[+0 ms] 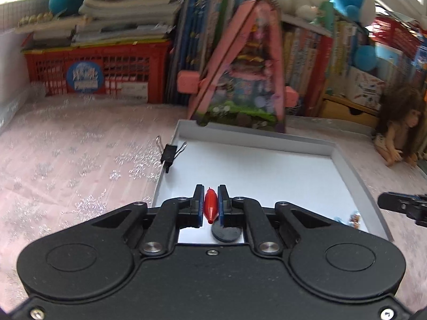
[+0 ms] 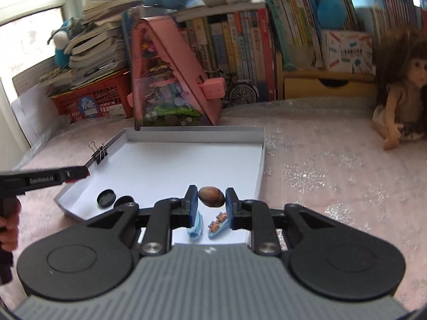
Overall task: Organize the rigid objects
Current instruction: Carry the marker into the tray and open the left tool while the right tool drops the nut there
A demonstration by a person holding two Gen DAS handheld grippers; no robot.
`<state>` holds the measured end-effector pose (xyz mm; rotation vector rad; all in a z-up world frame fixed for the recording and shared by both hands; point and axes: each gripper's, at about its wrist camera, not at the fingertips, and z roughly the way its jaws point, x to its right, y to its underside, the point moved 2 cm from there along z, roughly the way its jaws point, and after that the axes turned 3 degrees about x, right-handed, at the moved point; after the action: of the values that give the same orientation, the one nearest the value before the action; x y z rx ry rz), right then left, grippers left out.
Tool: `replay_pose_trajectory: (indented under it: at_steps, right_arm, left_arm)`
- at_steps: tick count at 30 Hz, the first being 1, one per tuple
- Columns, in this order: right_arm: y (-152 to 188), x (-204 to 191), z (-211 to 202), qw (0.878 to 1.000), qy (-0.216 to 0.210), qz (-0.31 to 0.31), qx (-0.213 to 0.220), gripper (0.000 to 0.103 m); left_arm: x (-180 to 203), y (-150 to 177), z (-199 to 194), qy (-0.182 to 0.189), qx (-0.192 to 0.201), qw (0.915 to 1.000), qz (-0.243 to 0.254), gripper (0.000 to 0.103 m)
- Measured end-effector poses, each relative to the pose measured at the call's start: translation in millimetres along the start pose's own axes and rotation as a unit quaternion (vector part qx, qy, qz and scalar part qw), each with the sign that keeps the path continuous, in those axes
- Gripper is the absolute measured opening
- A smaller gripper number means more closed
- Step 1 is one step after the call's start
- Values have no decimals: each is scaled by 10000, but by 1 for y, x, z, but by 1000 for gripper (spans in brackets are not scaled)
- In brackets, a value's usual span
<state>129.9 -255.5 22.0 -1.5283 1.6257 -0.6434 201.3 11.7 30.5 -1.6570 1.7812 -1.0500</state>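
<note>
fingers [image 1: 196, 200] pinch red pointed piece [image 1: 210, 204] (glossy) | over white tray [image 1: 267, 165]

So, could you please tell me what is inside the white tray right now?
Inside the white tray lie two black discs, a brown nut-like piece and two small blue figurines. The right hand-held gripper covers the tray's near edge, so anything there is hidden.

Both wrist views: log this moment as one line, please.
left gripper: shut on red piece over tray | right gripper: open, jaws flanking brown nut | black discs in tray
</note>
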Motion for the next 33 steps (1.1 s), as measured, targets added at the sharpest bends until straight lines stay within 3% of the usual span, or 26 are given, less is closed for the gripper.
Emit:
replay_pose_trajectory:
  at_steps: [11,28,31,33]
  right_arm:
    - [8,3,29,9994,-65,204,-264,27]
    - [11,-1,40,9994,-20,104,-318,27]
    - [11,-2,39,9995,-107,123,-271,31]
    - [11,-2,37,9995,-144,128,-232,34]
  left_arm:
    - [-1,19,31,-215,-297,9993,106,9]
    - [7,27,33,-204,-271,9990,283,12]
    - [9,27,30,-229,-232,9990,317,16]
    - [10,28,27,-294,-190,9988,337,34]
